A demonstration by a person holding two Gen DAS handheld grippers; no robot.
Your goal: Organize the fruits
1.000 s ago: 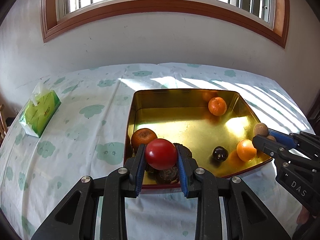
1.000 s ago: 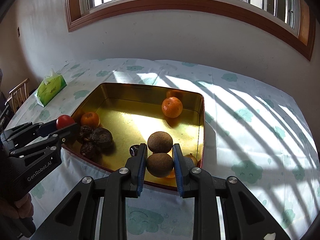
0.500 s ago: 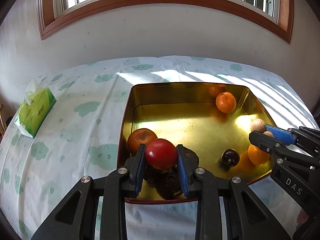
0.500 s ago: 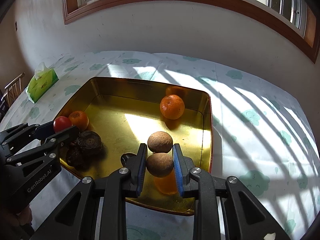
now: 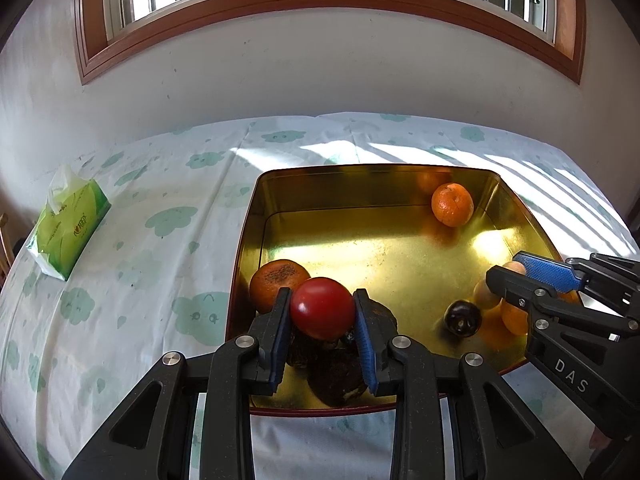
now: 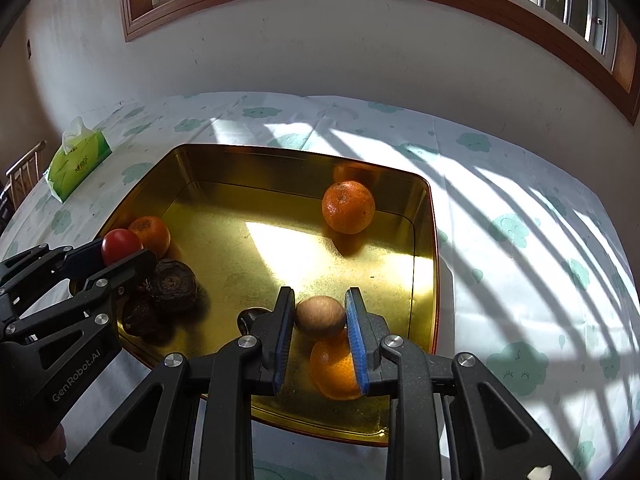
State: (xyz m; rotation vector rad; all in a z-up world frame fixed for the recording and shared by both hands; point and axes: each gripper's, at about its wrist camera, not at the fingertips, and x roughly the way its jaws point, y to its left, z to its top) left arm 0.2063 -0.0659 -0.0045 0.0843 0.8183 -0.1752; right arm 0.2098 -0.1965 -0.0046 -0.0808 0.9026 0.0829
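Two fruits, each between closed tongs (image 5: 322, 318).

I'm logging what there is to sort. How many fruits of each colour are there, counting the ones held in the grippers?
Orange fruits: 3
Red fruit: 1
Tan fruits: 2
Glossy dark fruit: 1
Wrinkled dark fruits: at least 2, as the heap is partly hidden
Total: at least 9

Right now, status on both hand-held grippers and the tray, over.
Left hand-held gripper shut on tomato. Right hand-held gripper shut on brown fruit. Both over gold tray. Orange under right, dark fruits under left.
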